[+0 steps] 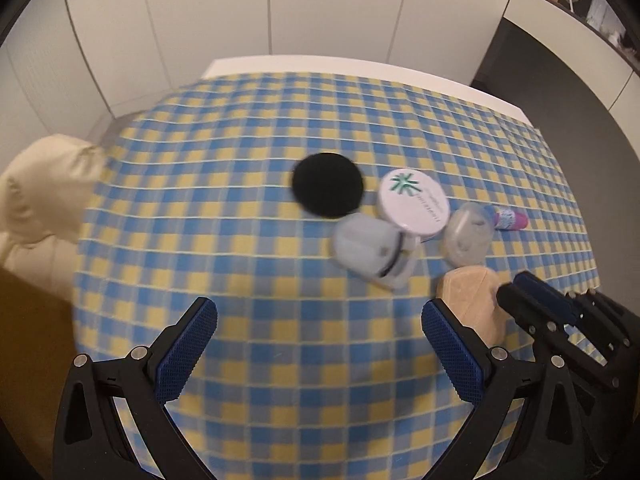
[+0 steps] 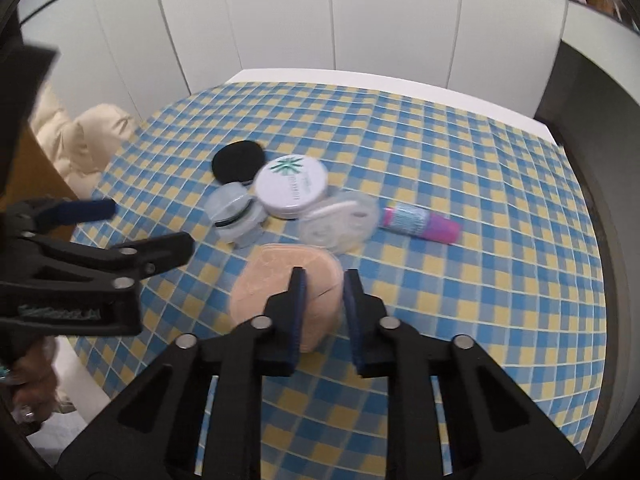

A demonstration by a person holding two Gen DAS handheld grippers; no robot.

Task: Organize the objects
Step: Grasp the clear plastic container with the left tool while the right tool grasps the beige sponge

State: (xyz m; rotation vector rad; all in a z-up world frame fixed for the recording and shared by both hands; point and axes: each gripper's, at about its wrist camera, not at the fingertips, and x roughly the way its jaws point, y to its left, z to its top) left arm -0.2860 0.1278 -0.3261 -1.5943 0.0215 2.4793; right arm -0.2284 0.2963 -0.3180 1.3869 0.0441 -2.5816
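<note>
Left claw [image 1: 319, 322] wide open and empty above the checked desk [image 1: 240, 200], right claw [image 2: 323, 280] narrowed around the beige sponge [image 2: 280, 280], white tin [image 2: 291, 187] beyond

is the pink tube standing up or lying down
Lying down. The pink tube rests on its side on the checked tablecloth, long axis flat along the cloth, just right of the clear round case.

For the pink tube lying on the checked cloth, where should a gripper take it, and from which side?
Probably across the middle of the pink tube, coming down from above with the pads on its two long sides. It lies flat on the checked cloth, long axis running left to right in the right wrist view, its right end clear. The clear plastic case crowds its left end, so stay right of that.
</note>
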